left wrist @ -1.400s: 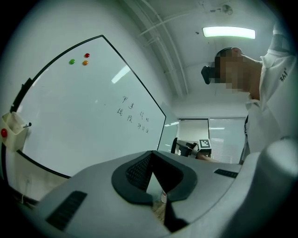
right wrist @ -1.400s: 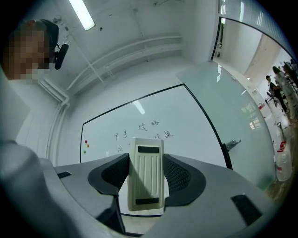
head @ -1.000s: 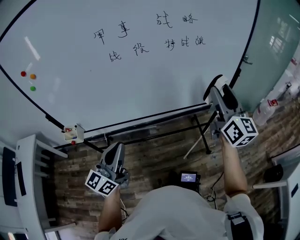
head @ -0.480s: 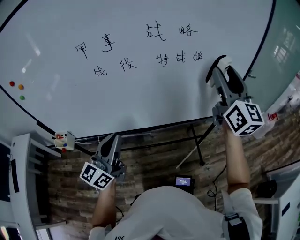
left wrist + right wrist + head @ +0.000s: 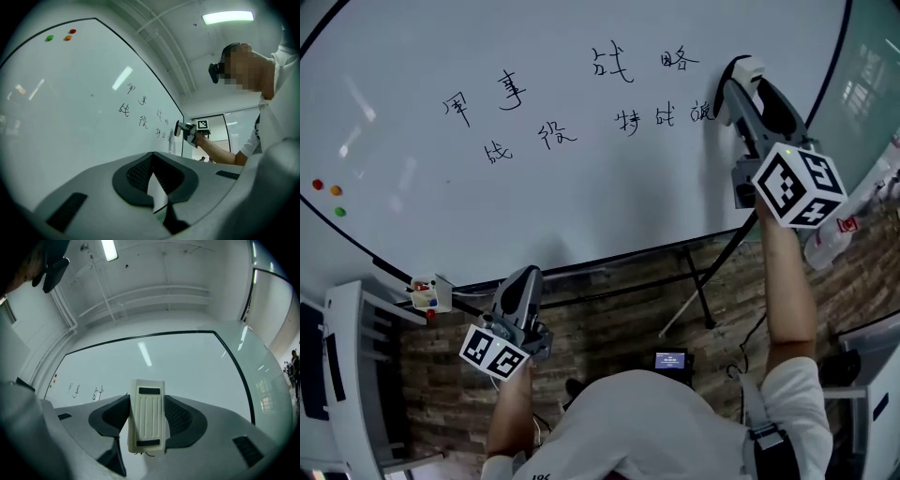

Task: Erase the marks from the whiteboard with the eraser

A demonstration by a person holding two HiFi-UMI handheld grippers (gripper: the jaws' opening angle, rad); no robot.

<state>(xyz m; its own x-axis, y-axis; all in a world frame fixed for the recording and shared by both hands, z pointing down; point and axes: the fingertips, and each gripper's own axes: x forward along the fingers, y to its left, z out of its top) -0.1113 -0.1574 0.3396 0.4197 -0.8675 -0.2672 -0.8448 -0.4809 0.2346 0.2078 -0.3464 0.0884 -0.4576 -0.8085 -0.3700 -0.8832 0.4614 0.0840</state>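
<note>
My R tongs (image 5: 739,80) clamp eraser (image 5: 146,416) by rightmost marks (image 5: 701,112), ready to wipe. L tongs (image 5: 523,281) shut, empty, parked clear

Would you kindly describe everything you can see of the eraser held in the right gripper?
The eraser is a cream-white rectangular block that looks like plastic. Its back has lengthwise ribs and a dark bar near each end. It stands lengthwise between the dark pads of the right gripper, whose jaws are clamped on its two long sides. In the head view it is up against the whiteboard, at the right end of the lower row of writing. Its wiping face is hidden.
</note>
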